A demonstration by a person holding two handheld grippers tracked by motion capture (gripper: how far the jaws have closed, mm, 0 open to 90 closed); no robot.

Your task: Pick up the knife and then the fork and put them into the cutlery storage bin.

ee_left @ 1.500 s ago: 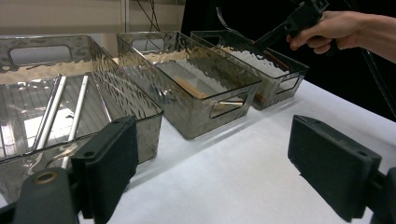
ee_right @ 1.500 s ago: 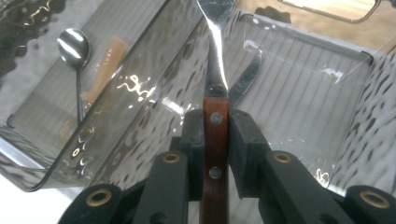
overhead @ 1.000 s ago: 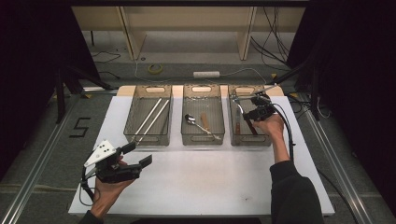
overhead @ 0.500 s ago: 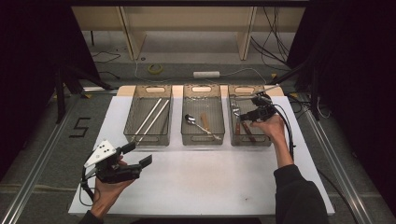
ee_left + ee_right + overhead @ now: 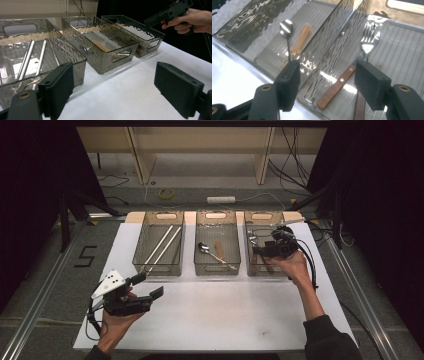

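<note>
- Three bins stand side by side at the far edge of the table (image 5: 200, 320): left bin (image 5: 142, 255), middle bin (image 5: 197, 262), right bin (image 5: 248, 247)
- The right gripper (image 5: 327, 87) hangs over the right bin's near end, jaws apart with nothing between them, having just been opening
- Below its fingers (image 5: 372, 85) lie a fork (image 5: 367, 45) and a wood-handled utensil (image 5: 337, 86), inside the right bin
- Beyond the bin wall, to the left of those fingers, a spoon (image 5: 287, 32) lies in the middle bin
- Two rods (image 5: 162, 246) lie in the left bin, ahead of the left gripper (image 5: 147, 287)
- The left gripper rests low over the table's near left part, well apart from the right one, its fingers (image 5: 58, 87) spread before the left bin's near wall
</note>
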